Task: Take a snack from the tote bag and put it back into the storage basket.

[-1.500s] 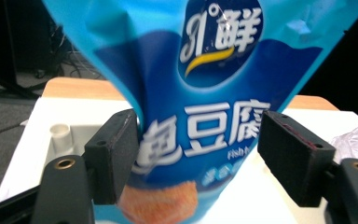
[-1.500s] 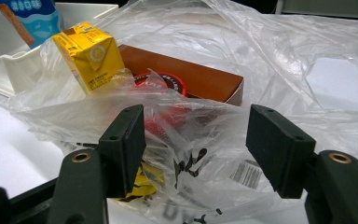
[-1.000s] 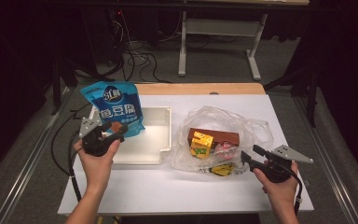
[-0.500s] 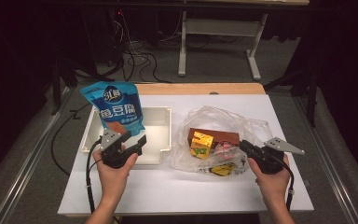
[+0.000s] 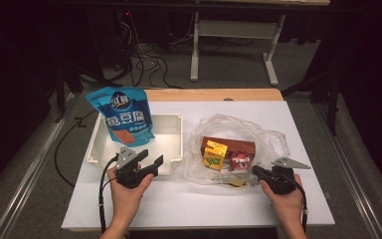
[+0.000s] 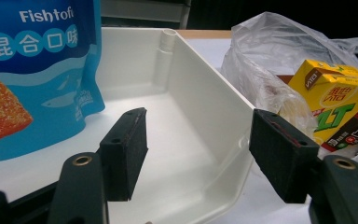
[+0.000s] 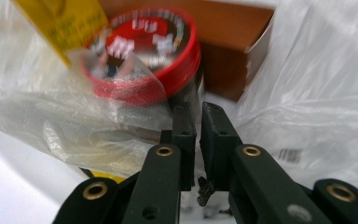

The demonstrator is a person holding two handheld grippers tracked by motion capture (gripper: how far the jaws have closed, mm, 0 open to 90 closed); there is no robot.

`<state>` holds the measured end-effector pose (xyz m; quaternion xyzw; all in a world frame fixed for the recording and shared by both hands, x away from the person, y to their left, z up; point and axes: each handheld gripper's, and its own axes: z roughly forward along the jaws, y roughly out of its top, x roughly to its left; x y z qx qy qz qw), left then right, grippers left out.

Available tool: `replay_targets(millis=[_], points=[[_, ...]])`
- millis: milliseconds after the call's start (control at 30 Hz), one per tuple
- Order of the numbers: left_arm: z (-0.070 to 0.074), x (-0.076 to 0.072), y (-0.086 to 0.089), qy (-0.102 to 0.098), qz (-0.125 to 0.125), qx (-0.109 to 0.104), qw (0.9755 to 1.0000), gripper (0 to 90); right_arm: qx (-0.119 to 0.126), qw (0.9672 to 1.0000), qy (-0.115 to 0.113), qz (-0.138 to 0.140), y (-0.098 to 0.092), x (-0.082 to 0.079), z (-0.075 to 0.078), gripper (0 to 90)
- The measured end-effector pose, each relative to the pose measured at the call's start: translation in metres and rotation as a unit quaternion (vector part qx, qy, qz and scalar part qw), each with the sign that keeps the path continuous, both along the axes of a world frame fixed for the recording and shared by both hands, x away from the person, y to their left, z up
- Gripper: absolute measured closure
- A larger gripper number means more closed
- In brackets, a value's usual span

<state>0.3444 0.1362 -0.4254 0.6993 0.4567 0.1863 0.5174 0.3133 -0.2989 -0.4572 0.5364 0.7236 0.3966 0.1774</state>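
Since a second ago, both grippers have shifted: the left gripper (image 5: 149,164) has come in from the left edge of the white bin (image 5: 171,122) to the bin's near rim, and the right gripper (image 5: 256,171) has pushed in against the clear plastic bag (image 5: 238,127). Its jaws have just closed and now sit nearly pressed together, pinching a fold of the bag's film at its near right edge, as the right gripper view shows. Just beyond its fingertips (image 7: 186,116) lies a red-lidded round tub (image 7: 154,51) inside the bag, with a brown box (image 7: 223,32) behind it and a yellow carton (image 7: 58,21) to the left.

On the other side, the left gripper's jaws stand spread with nothing between them, having just eased slightly inward. In the left gripper view its pads (image 6: 126,149) hover over the bin's near right corner, the bin wall running between them. A blue snack pouch (image 5: 124,117) stands upright in the bin's left half, unmoved. Bin and bag rest side by side on the white desk (image 5: 204,204), the bag just right of the bin.
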Motion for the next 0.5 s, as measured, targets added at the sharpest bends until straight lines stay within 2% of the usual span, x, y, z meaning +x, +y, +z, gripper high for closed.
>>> replay_targets(millis=[100,267,333,400,500], points=[[-0.001,0.000,0.002,0.003,0.003,-0.003,1.0000,36.7,-0.022,0.9995,0.021,0.003,0.001,0.000,-0.010,82.5],[-0.003,0.001,0.004,0.009,0.001,0.000,1.0000,36.4,-0.022,0.9984,0.051,-0.001,-0.007,0.002,-0.017,85.7],[-0.004,0.002,0.004,0.009,0.002,0.001,1.0000,36.4,-0.012,0.9984,0.055,-0.006,-0.010,0.003,-0.017,84.6],[-0.004,0.002,0.003,0.009,0.000,0.000,1.0000,36.2,-0.009,0.9990,0.044,-0.008,-0.011,0.001,-0.015,79.1],[-0.004,0.001,0.003,0.005,0.000,0.006,1.0000,36.1,-0.001,0.9999,0.013,-0.004,-0.011,-0.004,-0.002,69.1]])
